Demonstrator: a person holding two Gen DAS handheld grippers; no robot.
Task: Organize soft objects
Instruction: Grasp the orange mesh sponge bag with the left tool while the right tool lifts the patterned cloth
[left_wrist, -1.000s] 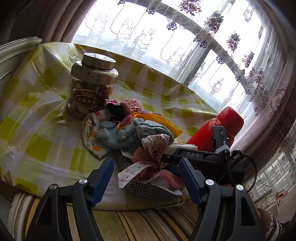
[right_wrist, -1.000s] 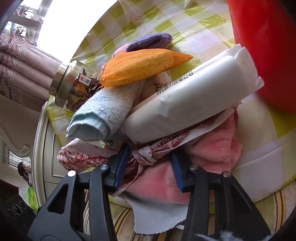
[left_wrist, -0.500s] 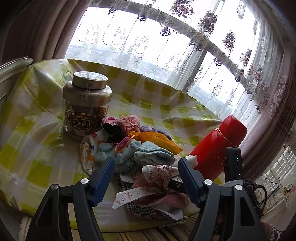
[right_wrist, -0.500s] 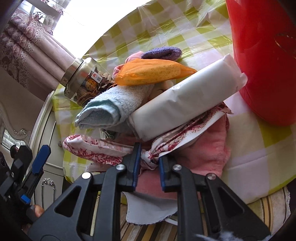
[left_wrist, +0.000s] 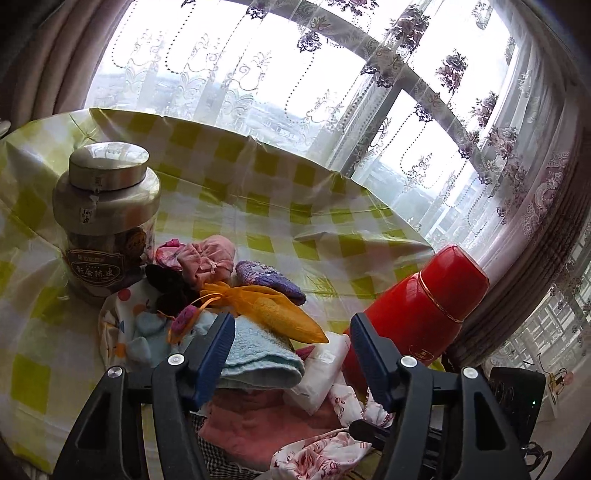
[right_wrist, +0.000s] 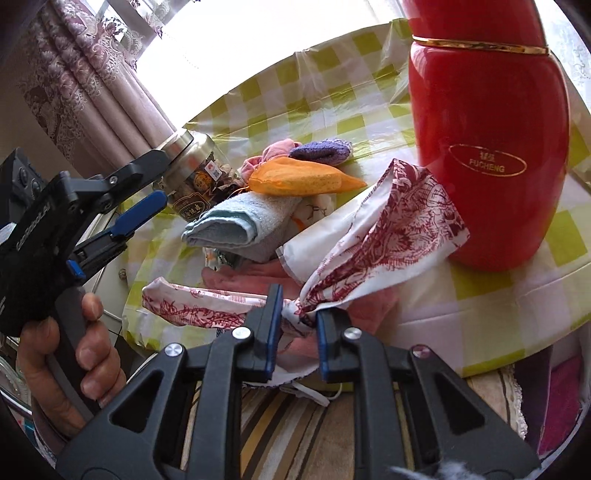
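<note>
While the right hand-held gripper (right_wrist: 298, 334) pinches the patterned cloth (right_wrist: 388, 236) and the left hand-held gripper (left_wrist: 291, 354) hangs open, extraction is in hand; next, lift it clear of the pile

I'm seeing the checked table (left_wrist: 258, 192) carrying a jar (left_wrist: 105, 218), a red flask (left_wrist: 424, 314) and a cloth pile (left_wrist: 258, 343).

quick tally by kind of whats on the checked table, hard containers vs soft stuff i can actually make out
Hard containers: 2 (red thermos, metal-lidded jar)
Towels: 2 (light blue towel, pink towel)
Printed cloths: 1 (red-and-white cloth, pinched by the right gripper)
Small pouches and knits: 3 (orange mesh pouch, purple knit piece, pink drawstring pouch)
Total: 8
</note>
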